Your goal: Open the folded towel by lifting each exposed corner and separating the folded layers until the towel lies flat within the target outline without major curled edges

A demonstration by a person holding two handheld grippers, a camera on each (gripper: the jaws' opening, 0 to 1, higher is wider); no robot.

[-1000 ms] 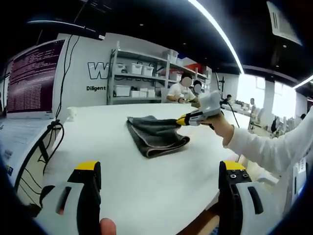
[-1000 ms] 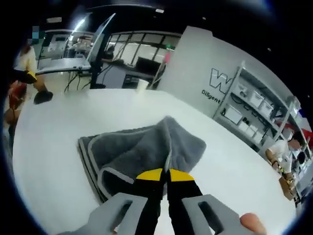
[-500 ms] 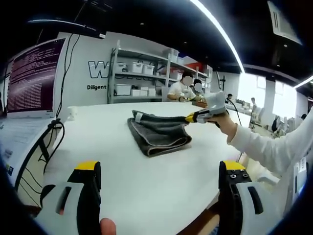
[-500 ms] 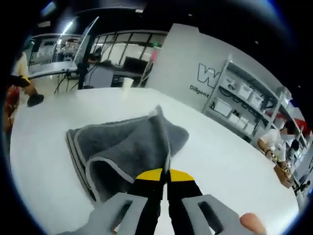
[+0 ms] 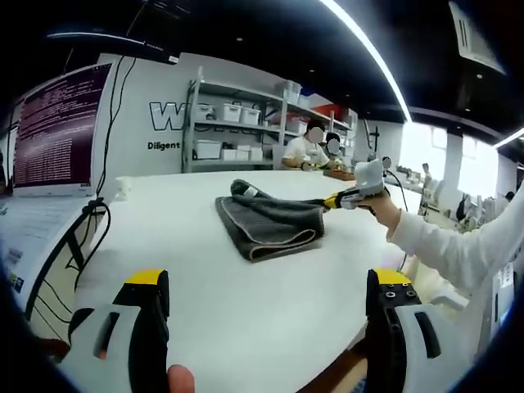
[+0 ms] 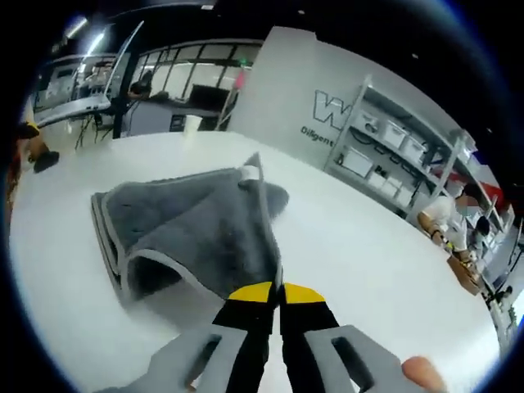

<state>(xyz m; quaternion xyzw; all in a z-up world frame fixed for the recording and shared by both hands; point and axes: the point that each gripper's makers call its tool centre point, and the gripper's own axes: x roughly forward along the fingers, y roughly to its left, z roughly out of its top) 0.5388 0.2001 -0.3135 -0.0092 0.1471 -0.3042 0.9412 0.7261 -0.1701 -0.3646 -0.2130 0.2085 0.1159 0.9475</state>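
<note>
Right gripper view: right gripper (image 6: 276,292) clamped on a corner of the grey towel (image 6: 188,229), top layer stretched taut, folded bulk ahead on the white table (image 6: 344,246). Left gripper (image 5: 262,286) spread, holding nothing, well short of the towel.

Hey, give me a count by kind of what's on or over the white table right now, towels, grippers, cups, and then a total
Towels: 1, the grey towel, partly folded, one layer pinched and pulled up.
Grippers: 2, the right gripper shut on the towel, the left gripper open and apart from it.
Cups: 1, the white cup at the table's far edge.
Total: 4
</note>
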